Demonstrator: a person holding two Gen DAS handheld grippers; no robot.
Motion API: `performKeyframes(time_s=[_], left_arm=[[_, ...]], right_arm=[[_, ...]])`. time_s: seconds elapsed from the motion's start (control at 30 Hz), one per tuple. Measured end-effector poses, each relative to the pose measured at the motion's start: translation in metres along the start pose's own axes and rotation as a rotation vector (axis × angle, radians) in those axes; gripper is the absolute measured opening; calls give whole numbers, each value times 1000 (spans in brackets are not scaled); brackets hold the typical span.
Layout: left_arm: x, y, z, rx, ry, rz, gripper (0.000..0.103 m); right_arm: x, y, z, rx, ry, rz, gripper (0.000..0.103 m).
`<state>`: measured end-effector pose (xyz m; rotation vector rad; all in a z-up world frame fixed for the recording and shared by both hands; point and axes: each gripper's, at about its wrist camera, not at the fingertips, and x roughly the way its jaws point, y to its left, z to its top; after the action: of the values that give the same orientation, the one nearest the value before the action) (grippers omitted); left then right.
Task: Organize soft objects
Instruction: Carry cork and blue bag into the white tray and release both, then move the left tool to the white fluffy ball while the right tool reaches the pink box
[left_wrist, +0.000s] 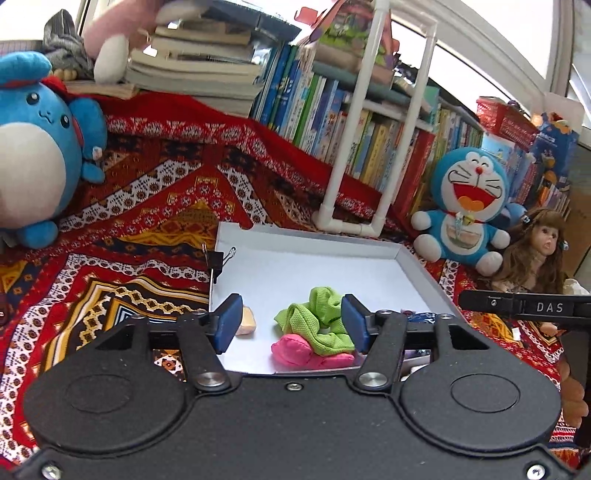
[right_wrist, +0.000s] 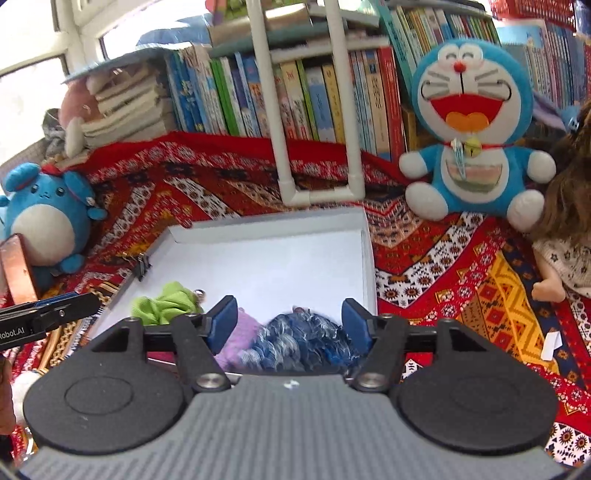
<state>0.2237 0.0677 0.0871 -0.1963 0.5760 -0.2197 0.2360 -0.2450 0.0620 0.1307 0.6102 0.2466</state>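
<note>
Lime-green knit, the green cloth (left_wrist: 322, 317), lies crumpled in the white tray (left_wrist: 310, 236) on top of a pink pouch (left_wrist: 306, 355), with a small yellow block (left_wrist: 246, 322) just beside them; nearer the other corner you have a blue-and-white yarn bundle (right_wrist: 303, 341) touching a lilac cloth (right_wrist: 240, 338). Your left gripper (left_wrist: 291, 323) stands with its 2 jaws apart and nothing pinched, the green cloth only seen between the blue pads (left_wrist: 229, 321). Your right gripper (right_wrist: 290, 325) is likewise spread wide above the yarn, empty. I judge both pieces released into the tray, so lift each tool straight clear until no loop of yarn or knit can trail from a pad. Keep away from the binder clip (left_wrist: 218, 258) on the tray wall, and leave the blue cat plush (right_wrist: 471, 133) on the patterned red blanket (right_wrist: 480, 288) for a later reach.
</note>
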Motion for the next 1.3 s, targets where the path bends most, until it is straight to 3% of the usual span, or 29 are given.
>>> performKeyframes(time_s=[0.3,0.63,1.0,1.3], left_arm=[[-49,-5,-18,32,-73,-13,77],[-87,-11,-53,75,-106,-13,83],[-117,-15,-92,128,-127,5,89],[-136,-9,-119,164,-166,116,94]], right_arm=[[-47,12,-17,-40,-99,68,87],[-94,34,-58,-163,-205,111,103],[-117,49,-99,-244,-250,123,103],[-129,56,-133,-321,-262,117,103]])
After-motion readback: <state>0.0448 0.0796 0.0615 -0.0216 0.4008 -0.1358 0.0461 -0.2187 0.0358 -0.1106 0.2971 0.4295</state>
